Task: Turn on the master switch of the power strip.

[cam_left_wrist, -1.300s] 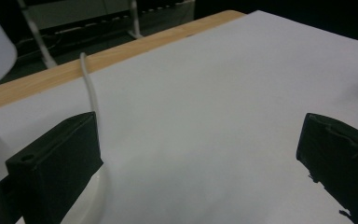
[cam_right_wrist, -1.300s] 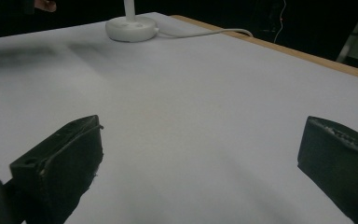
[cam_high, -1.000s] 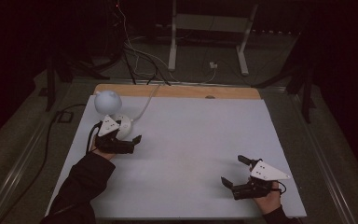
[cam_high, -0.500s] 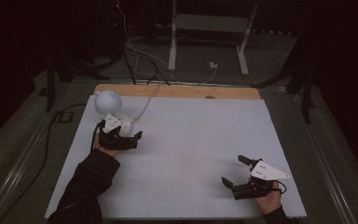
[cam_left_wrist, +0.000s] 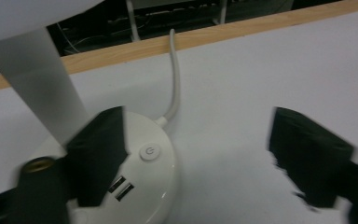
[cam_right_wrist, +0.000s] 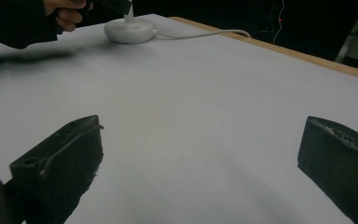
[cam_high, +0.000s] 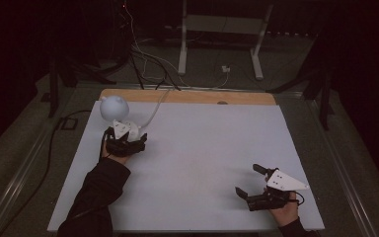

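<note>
Lamp base (cam_left_wrist: 135,177) half hidden behind left hand-held gripper (cam_left_wrist: 205,158) — blurred.

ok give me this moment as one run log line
left gripper: open, over lamp base, one jaw beside power button | right gripper: open, idle above table | lamp cord: runs off far edge

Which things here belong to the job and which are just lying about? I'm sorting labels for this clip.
In the job:
- white desk lamp, its base with power button
- left gripper, open beside the base
- lamp cable

Lying about:
- right gripper, open over bare table
- metal stand and floor cables behind the table
</note>
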Demonstrator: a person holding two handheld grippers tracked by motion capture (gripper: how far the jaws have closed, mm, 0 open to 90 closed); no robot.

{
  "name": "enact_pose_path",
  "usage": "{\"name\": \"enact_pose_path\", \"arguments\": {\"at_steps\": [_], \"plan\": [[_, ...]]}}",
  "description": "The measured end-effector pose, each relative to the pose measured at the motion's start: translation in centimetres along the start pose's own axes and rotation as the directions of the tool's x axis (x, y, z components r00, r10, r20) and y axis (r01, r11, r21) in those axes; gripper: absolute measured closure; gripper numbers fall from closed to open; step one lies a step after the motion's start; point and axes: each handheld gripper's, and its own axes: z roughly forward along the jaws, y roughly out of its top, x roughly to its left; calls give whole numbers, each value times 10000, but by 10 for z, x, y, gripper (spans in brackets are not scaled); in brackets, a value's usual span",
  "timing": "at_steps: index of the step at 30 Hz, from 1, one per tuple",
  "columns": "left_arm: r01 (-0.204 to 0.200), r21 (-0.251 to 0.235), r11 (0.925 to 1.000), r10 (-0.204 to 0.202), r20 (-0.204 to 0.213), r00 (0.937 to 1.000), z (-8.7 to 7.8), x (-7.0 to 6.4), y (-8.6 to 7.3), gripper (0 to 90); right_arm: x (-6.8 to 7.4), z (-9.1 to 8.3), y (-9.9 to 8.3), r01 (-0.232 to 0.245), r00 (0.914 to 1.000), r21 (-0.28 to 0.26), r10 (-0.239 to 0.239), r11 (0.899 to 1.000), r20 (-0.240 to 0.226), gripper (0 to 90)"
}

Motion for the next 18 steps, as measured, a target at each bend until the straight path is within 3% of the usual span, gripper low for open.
{"name": "enact_pose_path", "arguments": {"at_steps": [4, 6, 7, 18], "plan": [[75, -53, 10000, -77, -393, 9992, 2, 3, -1, 383, 0, -1, 0, 7, 10000, -19, -7, 10000, -1, 0], [136, -41, 9999, -137, -426, 9990, 2, 4, -1, 416, 0, -1, 0, -1, 10000, -16, 1, 10000, 4, 0], [263, -85, 9996, -267, -475, 9985, 2, 6, -1, 492, -1, -1, 0, -3, 10000, -23, 3, 10000, -5, 0], [245, 195, 9995, -228, -856, 9961, 13, 13, 0, 823, -2, -1, -1, -52, 10000, -35, 52, 10000, -31, 0]]}}
